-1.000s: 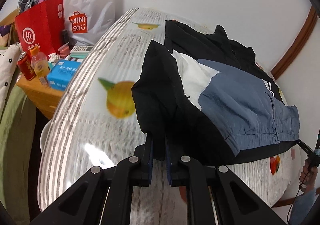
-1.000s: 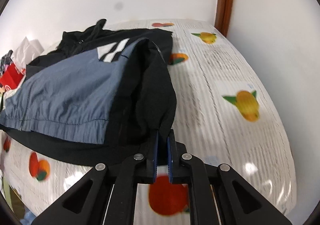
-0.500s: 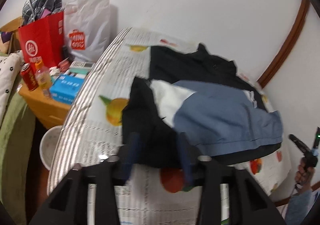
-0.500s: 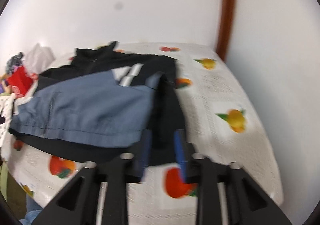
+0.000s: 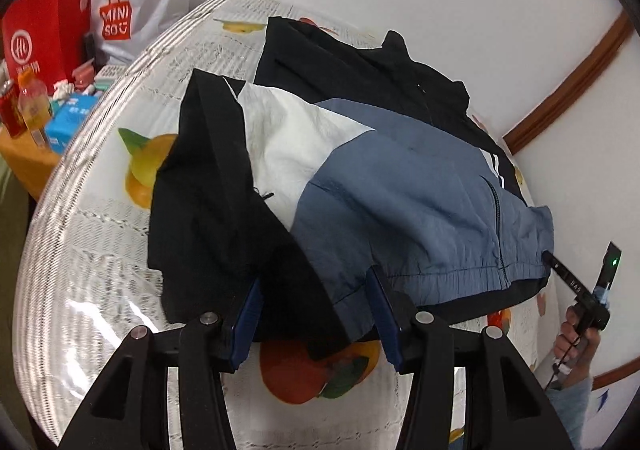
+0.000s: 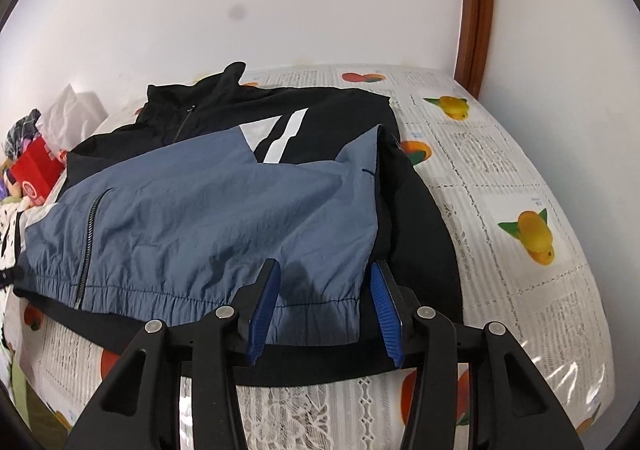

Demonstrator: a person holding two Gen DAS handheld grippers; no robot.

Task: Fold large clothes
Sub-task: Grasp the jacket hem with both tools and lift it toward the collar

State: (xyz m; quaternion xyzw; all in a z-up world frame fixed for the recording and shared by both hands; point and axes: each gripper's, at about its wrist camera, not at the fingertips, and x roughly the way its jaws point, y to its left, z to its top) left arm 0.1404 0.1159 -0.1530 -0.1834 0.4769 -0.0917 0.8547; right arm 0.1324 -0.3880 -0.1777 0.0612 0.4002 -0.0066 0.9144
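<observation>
Lying flat across the fruit-print cloth of the worktop [image 6: 520, 178], the jacket [image 5: 400, 186] has both black sleeves folded in along its sides, likely to square it up before a further fold. The left tool [image 5: 314, 314] stands spread, nothing pinched, its blue pads either side of the black sleeve end at six o'clock in its view. The right tool [image 6: 324, 304] is opening too, jaws clear of the blue hem between them. This jacket is a crinkled windbreaker: slate-blue body, white panel at ten o'clock, black collar at twelve, zip closed, elastic hem gathered. Shopping bags [image 5: 80, 22] sit off at ten o'clock
</observation>
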